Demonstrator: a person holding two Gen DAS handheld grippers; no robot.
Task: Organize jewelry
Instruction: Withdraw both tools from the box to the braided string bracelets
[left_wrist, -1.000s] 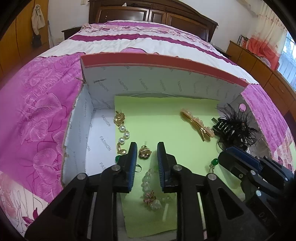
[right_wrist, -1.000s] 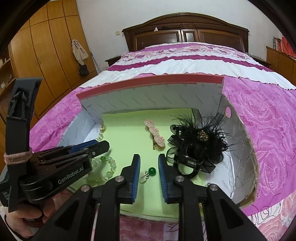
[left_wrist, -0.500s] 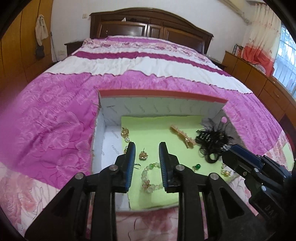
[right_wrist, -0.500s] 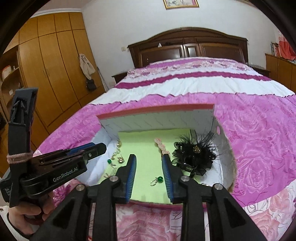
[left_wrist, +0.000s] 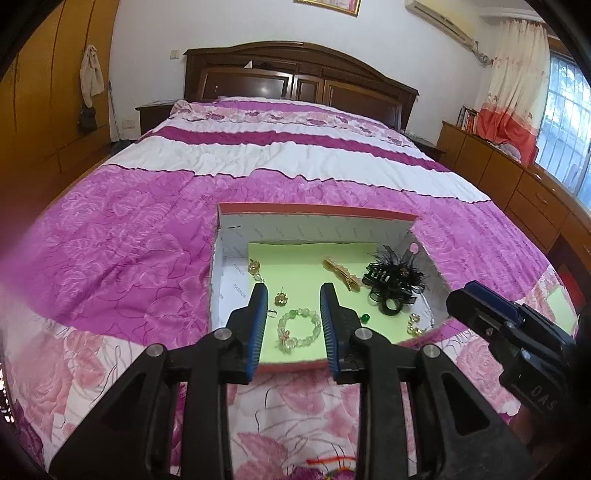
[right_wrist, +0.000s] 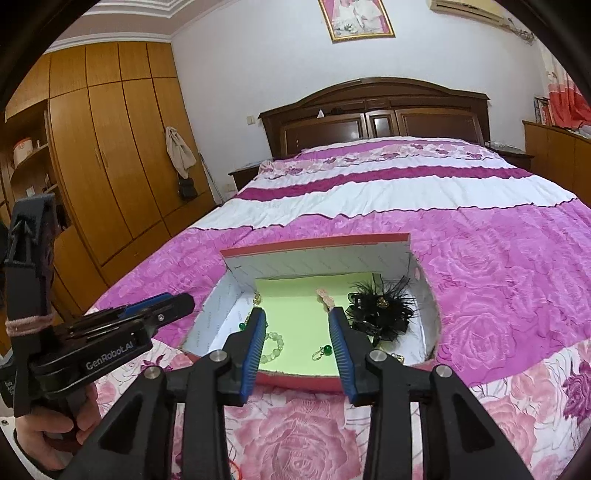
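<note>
- Blue-padded jaws of the left gripper (left_wrist: 293, 295) and the right gripper (right_wrist: 297, 314) have just been opening; both stand released, nothing between the pads, above the near edge of the box (left_wrist: 317, 221).
- Green paper (left_wrist: 306, 266) lines the box floor; on it lie a pale bead bracelet (left_wrist: 298, 330), a green-bead earring (right_wrist: 322, 351), a gold hair clip (left_wrist: 341, 275) and a black feather hairpiece (right_wrist: 380, 308).
- Pink floral bedspread (left_wrist: 129, 240) carries the box; the dark wooden headboard (right_wrist: 373, 110) stands beyond.
</note>
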